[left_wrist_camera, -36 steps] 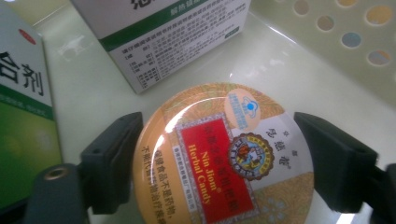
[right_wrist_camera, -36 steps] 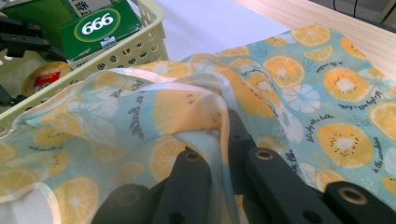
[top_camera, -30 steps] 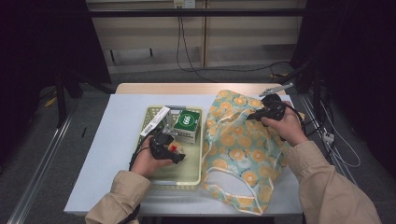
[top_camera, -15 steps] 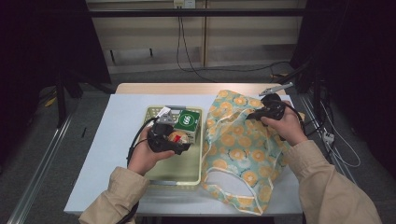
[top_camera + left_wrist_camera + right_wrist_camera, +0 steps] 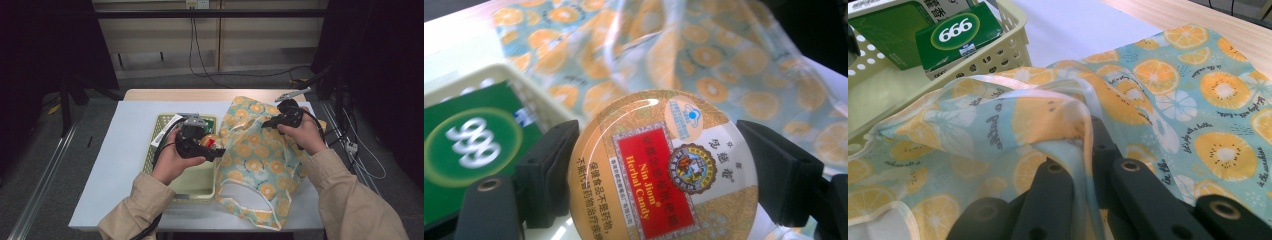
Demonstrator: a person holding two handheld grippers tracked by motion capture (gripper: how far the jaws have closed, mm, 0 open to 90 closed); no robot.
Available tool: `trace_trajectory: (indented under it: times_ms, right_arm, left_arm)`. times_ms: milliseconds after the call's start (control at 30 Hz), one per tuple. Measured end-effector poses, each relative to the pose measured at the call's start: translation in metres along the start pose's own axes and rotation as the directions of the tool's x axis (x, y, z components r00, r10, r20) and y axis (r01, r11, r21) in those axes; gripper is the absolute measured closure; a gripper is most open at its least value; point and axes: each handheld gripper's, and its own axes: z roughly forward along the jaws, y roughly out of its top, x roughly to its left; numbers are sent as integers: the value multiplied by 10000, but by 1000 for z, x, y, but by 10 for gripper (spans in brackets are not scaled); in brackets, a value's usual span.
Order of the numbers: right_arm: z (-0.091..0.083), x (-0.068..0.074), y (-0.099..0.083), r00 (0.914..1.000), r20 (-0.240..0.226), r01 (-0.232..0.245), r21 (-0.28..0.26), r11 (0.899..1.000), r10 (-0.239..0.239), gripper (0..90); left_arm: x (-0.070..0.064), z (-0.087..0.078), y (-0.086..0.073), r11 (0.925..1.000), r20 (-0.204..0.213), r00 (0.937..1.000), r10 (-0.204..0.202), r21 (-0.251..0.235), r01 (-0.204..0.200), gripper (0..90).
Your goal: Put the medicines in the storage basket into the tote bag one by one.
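Left gripper view: candy tin (image 5: 663,167) clamped

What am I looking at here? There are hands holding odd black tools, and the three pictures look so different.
A person sits at a table and works with two hand-held grippers, simple two-jaw tongs with a camera on each. The high view looks down from above the table. The other two pictures come from the cameras on the grippers, looking along their black jaws.

On the table stand a pale green basket with a green box in it and, beside it, a fabric bag printed with orange slices.

The left gripper holds a round candy tin by its edges, lifted above the basket near the bag. The right gripper pinches the bag's cloth, a fold of it caught between its jaws.
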Motion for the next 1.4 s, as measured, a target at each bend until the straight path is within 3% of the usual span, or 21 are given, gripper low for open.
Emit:
trace_trajectory:
  times_ms: [267, 767, 1100, 1267, 1400]
  right_arm:
    - [2, 3, 3, 10000, -52, 10, -3, 10000, -10, 893]
    - [1, 4, 5, 10000, -74, 39, -26, 10000, -40, 894]
    - [-1, 2, 4, 10000, -86, -11, -50, 10000, 10, 894]
    - [0, 2, 4, 9999, -104, -54, -27, 10000, 53, 894]
    - [2, 3, 4, 9999, -110, -80, 19, 10000, 80, 894]
  left_arm:
    - [-11, 10, 10, 9995, 310, 9992, 264, -179, -258, 207]
    - [-21, 34, 19, 9980, 555, 9965, 620, 101, -627, 207]
    - [-26, 52, 28, 9952, 810, 9922, 947, 164, -963, 207]
    - [-35, 57, 32, 9921, 1100, 9864, 1218, 152, -1242, 207]
    - [-39, 65, 35, 9913, 1141, 9854, 1264, 232, -1299, 207]
